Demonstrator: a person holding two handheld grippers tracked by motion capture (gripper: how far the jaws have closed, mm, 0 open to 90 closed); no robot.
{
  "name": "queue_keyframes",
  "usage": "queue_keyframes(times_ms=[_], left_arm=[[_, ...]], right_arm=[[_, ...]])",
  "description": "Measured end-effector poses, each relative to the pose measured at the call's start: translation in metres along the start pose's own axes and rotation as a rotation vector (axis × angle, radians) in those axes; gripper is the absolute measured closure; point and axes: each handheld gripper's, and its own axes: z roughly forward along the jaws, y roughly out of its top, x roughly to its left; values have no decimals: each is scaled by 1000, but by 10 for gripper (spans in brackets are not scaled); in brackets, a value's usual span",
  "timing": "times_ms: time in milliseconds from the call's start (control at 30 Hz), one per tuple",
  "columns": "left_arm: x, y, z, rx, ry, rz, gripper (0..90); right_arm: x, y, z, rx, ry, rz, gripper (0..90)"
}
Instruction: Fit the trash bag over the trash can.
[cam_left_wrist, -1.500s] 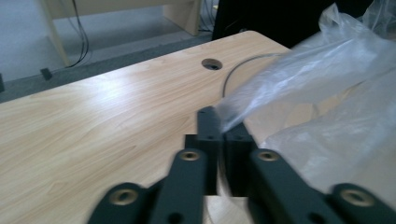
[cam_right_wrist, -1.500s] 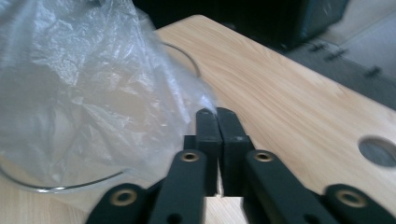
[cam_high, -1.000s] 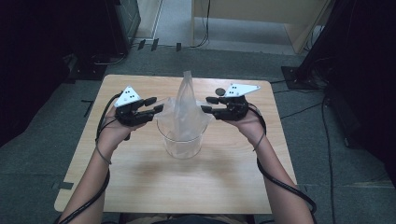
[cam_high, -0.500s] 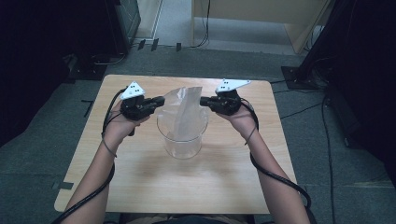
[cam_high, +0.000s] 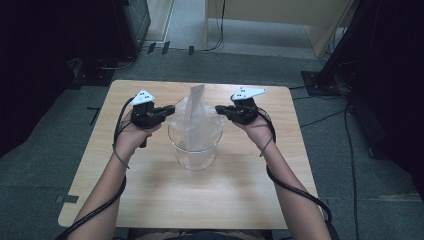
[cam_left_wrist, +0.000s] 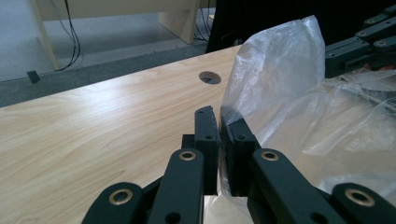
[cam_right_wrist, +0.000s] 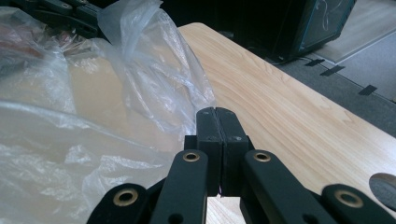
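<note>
Both grippers' fingers are clamped on the clear plastic bag (cam_high: 196, 116), having just closed: the left gripper (cam_high: 170, 109) pinches its edge on one side, the right gripper (cam_high: 220, 109) the opposite edge. Between them the bag hangs into the glass beaker (cam_high: 195, 147) just below the fingertips. To line the beaker well, the edges should likely be drawn apart evenly and lowered over its rim without tearing the film. Forearms reach forward, the jaws levelled toward each other.
</note>
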Motion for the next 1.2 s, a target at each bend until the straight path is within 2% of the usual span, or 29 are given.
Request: queue_keyframes(times_ms=[300, 433, 733, 900, 1000, 1200], left_arm=[[4, -9, 8, 17, 8, -26, 855], [5, -12, 10, 29, 6, -26, 858], [9, -21, 15, 66, 2, -45, 867], [13, -26, 14, 77, 4, -62, 859], [15, -26, 12, 68, -7, -69, 796], [19, -20, 1, 28, -7, -45, 649]], right_arm=[[-2, -10, 9, 18, -24, 16, 897], [-1, -13, 12, 27, -16, 9, 893], [-2, -22, 19, 78, 2, 15, 873], [-3, -28, 21, 120, -7, -13, 867], [-6, -30, 19, 115, -12, -6, 825], [-14, -26, 3, 52, -15, 13, 724]])
